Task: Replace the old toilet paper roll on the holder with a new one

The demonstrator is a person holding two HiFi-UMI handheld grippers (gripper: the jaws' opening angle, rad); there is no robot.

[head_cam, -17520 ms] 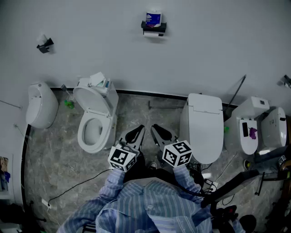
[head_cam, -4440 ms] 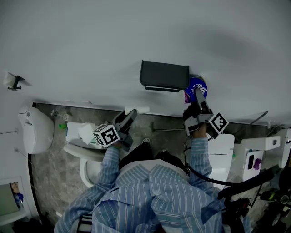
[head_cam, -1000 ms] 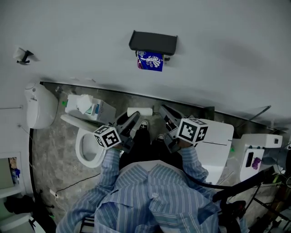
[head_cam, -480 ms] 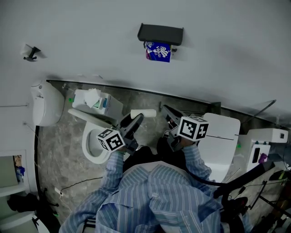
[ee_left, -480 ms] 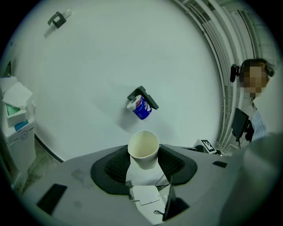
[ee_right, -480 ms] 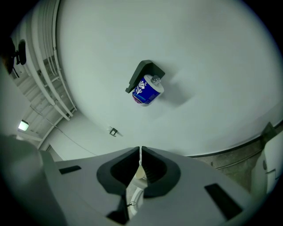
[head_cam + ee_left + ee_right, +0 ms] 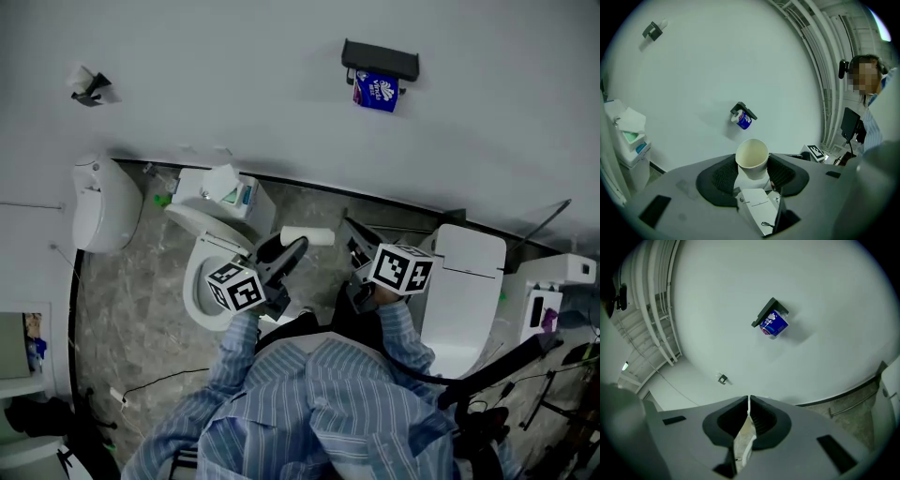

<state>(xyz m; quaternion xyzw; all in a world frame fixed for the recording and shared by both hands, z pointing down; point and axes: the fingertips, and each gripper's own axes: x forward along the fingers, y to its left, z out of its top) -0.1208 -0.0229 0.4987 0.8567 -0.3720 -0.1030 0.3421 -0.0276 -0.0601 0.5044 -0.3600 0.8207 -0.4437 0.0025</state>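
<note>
We saw left gripper [image 7: 289, 251] grasping old toilet paper roll [image 7: 309, 236], tube axis 9-to-3 across jaws. Right gripper [image 7: 352, 234] clenched, empty. Blue-wrapped new roll [image 7: 377, 92] sat on holder [image 7: 380, 58], 1 o'clock from both grippers, well apart; right gripper nearer.

Marbled floor [image 7: 122, 309] w/ white toilets [image 7: 199, 267] standing along wall; wall holder [image 7: 380, 58] carries blue-wrapped roll [image 7: 377, 92].

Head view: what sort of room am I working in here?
Probably a bathroom-fixture test room or showroom rather than a home bathroom: an open toilet, a closed toilet and a white wall fixture stand along one wall, with a paper holder carrying a blue-wrapped roll above.
</note>
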